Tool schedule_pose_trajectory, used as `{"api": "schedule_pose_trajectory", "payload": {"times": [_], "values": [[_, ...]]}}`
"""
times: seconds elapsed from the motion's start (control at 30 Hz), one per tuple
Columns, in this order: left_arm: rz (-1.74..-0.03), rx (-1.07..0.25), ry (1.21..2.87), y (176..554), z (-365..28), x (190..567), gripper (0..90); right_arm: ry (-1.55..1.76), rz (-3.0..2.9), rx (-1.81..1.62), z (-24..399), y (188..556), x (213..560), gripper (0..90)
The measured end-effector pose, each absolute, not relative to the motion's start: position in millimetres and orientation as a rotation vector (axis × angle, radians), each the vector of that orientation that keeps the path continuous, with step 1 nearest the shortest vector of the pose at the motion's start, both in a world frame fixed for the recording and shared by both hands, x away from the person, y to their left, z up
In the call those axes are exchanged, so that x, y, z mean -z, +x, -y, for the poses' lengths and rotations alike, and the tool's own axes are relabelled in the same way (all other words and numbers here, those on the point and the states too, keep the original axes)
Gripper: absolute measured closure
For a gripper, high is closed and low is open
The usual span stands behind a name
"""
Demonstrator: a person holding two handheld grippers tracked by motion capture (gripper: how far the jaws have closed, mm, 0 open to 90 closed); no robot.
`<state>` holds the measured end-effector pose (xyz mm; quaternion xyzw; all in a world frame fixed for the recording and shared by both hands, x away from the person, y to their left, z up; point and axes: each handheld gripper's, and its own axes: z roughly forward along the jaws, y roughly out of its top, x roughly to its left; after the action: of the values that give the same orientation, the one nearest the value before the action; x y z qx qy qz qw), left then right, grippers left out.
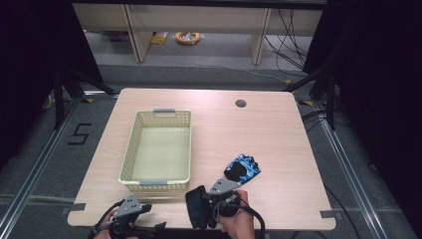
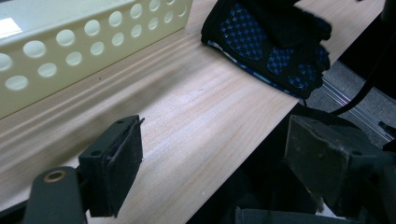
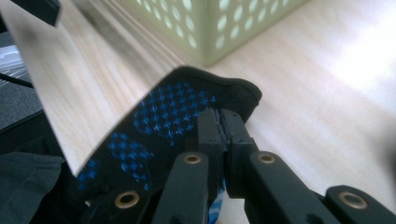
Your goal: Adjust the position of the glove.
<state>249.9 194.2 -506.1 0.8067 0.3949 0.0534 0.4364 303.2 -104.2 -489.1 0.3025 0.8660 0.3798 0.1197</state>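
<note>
Resting at the table's [image 1: 278, 149] seven o'clock edge, the left gripper [image 1: 130, 213] has its jaws wide apart with nothing between them. At about ten o'clock from it stands the cream perforated basket [image 1: 158, 181]. Next comes the near glove [image 1: 197, 205], black with blue grip dots, lying flat at the front edge, at six o'clock. The right gripper [image 3: 220, 128] has its pads [image 3: 208, 133] pinched together on that glove's cuff edge. I judge it light, limp and likely to dangle; the thin cuff hem is a fair hold. At one o'clock from it lies a second glove [image 1: 242, 168], blue-patterned.
</note>
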Motion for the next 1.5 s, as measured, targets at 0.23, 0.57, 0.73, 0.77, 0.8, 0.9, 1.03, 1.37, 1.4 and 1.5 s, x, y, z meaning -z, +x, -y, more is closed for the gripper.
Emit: {"api": "schedule_pose_trajectory", "payload": {"times": [0.23, 0.57, 0.73, 0.77, 0.8, 0.9, 1.03, 1.37, 1.4, 1.5], "values": [[-0.971, -0.154, 2.005, 250, -195, 506, 18.7, 0.81, -2.528, -1.147, 114, 304, 470, 88.7], [-0.998, -0.135, 1.997, 251, -194, 507, 18.8, 0.694, -2.608, -1.159, 136, 321, 457, 88.7], [-0.984, -0.165, 2.003, 252, -193, 508, 18.9, 0.613, -2.667, -1.145, 139, 338, 461, 88.7], [-0.983, -0.156, 2.007, 251, -193, 508, 18.9, 0.618, -2.694, -1.115, 139, 341, 461, 88.6], [-0.981, -0.167, 2.013, 252, -193, 509, 18.9, 0.566, -2.715, -1.107, 138, 345, 463, 88.6], [-0.983, -0.157, 2.005, 252, -192, 509, 19.0, 0.545, -2.781, -1.06, 137, 353, 467, 88.6], [-0.982, -0.162, 2.013, 252, -191, 509, 19.4, 0.475, -2.853, -1.01, 134, 365, 477, 88.5], [-0.913, -0.126, 2.034, 256, -165, 509, 21.9, 0.35, -2.917, -0.977, 129, 374, 490, 86.1], [-0.885, -0.145, 2.049, 258, -161, 510, 22.1, 0.359, -2.914, -0.972, 129, 374, 490, 84.4], [-0.881, -0.136, 2.031, 262, -148, 511, 22.8, 0.428, -2.885, -0.959, 130, 372, 488, 76.6]]}}
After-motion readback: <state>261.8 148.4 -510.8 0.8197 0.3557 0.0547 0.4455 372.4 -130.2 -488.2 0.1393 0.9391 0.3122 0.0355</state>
